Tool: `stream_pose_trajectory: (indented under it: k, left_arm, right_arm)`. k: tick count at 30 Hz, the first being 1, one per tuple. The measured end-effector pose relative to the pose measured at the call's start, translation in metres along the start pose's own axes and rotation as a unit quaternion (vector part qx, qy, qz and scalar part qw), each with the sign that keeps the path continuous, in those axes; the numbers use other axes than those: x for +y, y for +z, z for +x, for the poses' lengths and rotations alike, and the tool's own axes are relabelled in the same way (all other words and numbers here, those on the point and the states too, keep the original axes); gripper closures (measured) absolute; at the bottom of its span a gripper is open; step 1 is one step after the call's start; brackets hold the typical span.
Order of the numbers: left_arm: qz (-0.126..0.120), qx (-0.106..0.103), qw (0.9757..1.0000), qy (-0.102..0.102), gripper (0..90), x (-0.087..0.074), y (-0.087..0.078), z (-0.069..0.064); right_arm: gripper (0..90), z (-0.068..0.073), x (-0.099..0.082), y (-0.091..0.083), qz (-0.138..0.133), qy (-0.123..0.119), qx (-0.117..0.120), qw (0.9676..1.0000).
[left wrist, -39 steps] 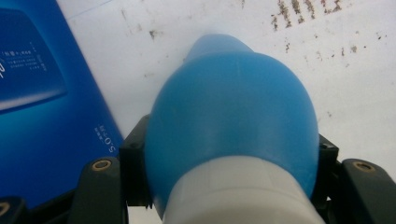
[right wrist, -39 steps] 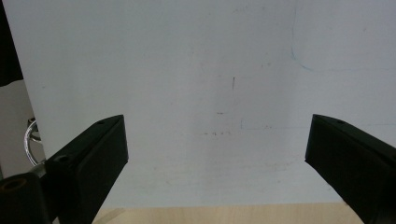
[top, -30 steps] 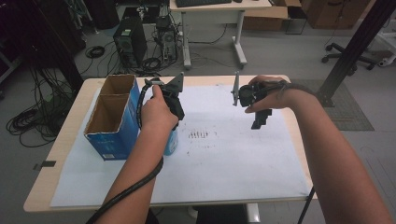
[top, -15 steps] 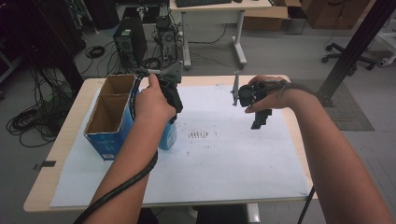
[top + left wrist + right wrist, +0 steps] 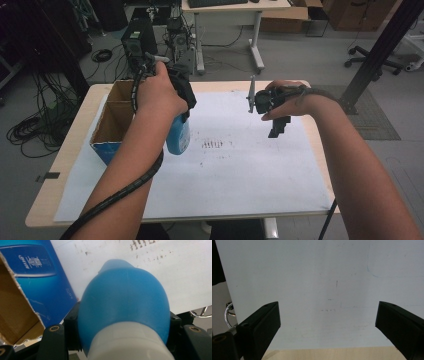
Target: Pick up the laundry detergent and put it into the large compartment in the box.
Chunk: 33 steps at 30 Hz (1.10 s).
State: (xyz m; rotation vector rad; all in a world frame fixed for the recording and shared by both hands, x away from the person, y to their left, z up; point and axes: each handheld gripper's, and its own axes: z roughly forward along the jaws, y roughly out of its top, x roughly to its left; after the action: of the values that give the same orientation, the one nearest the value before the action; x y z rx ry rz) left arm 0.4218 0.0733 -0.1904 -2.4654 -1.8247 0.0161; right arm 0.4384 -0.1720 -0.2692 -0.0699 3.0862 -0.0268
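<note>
Bottle (image 5: 125,302) clamped between left gripper (image 5: 120,340) jaws.

What I'm not getting to see from here

In the high view my left hand (image 5: 159,95) is covering the left gripper (image 5: 181,95) and the top of the blue bottle (image 5: 178,136), so I'm not seeing the jaws there. In the left gripper view the bottle (image 5: 125,305) is crowding the lens, hiding most of both jaws and blurring at its white lower part, which is running off the bottom edge; the box (image 5: 27,290) is being cut by the left edge and its print is too small for me to read. In the right gripper view both jaws are being clipped by the bottom corners, and the marks on the paper (image 5: 322,277) are too faint to make out.
</note>
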Motion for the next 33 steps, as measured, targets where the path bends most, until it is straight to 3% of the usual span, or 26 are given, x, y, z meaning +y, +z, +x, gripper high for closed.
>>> stream_pose_trajectory:
  k: [9,15,19,20,22,23,31,33]
  left_arm:
    - [-0.013,-0.009,0.9998,-0.006,37.6,-0.004,-0.028,0.006]
    - [-0.021,0.002,0.9997,-0.015,37.5,-0.008,-0.053,0.015]
    - [-0.023,0.004,0.9993,-0.029,37.6,-0.010,-0.069,0.024]
    - [-0.027,0.008,0.9988,-0.039,37.6,-0.011,-0.079,0.030]
    - [-0.028,0.009,0.9986,-0.044,37.6,-0.012,-0.082,0.032]
    - [-0.030,0.009,0.9977,-0.059,37.6,-0.012,-0.090,0.038]
    - [-0.037,0.006,0.9944,-0.099,37.5,-0.015,-0.113,0.057]
    - [-0.039,0.009,0.9941,-0.100,37.5,-0.016,-0.116,0.058]
  right_arm:
    - [5.8,0.000,-0.001,-0.002,-0.002,0.001,-0.001,1.0000]
    - [5.8,0.000,0.001,-0.002,-0.001,0.003,0.000,1.0000]
    - [5.8,0.000,0.002,0.000,-0.002,0.000,0.000,1.0000]
    - [5.8,0.000,0.003,0.000,-0.002,-0.001,0.000,1.0000]
    - [5.8,0.000,0.003,0.001,-0.001,0.000,0.000,1.0000]
    - [5.8,-0.001,0.004,0.001,0.000,-0.001,0.001,1.0000]
    - [5.7,-0.001,0.008,0.003,0.001,-0.003,0.001,1.0000]
    - [5.8,-0.001,0.008,0.003,-0.001,-0.003,0.001,1.0000]
